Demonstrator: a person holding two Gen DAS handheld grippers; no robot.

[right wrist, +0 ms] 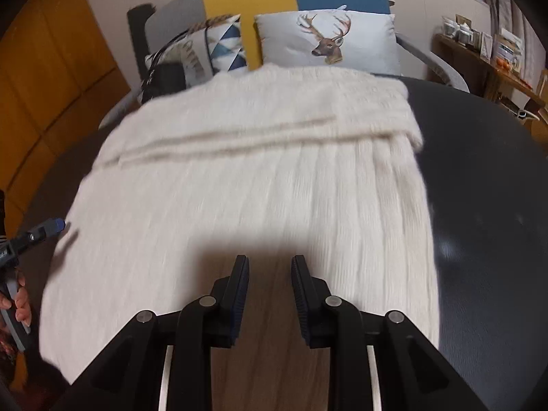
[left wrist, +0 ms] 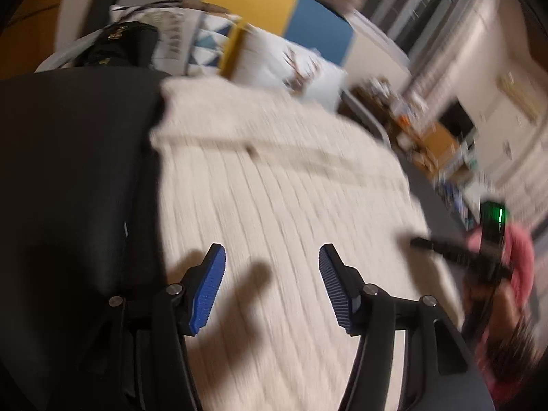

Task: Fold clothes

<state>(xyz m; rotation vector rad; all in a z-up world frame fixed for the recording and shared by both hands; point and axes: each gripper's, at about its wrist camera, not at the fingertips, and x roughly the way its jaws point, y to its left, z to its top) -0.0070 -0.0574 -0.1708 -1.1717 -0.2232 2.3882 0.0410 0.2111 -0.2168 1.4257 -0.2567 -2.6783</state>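
A cream ribbed knit garment (right wrist: 260, 185) lies spread flat on a dark grey surface (right wrist: 486, 188), with a folded band across its far end. My right gripper (right wrist: 269, 260) hovers over the garment's near edge, its jaws a little apart with nothing between them. My left gripper (left wrist: 272, 250) stands open over the same knit garment (left wrist: 274, 185), its blue pads (left wrist: 209, 287) wide apart and empty. In the left wrist view the right gripper (left wrist: 421, 241) reaches in from the right edge. From the right wrist view, the left gripper (right wrist: 56, 224) sits at the garment's left edge, held by a hand (right wrist: 20, 303).
A deer-print pillow (right wrist: 328, 41) and a triangle-patterned pillow (right wrist: 212, 48) lean against a yellow-and-blue backrest beyond the garment. A black object (right wrist: 164, 75) sits at the far left corner. A cluttered wooden shelf (right wrist: 486, 54) stands at the right.
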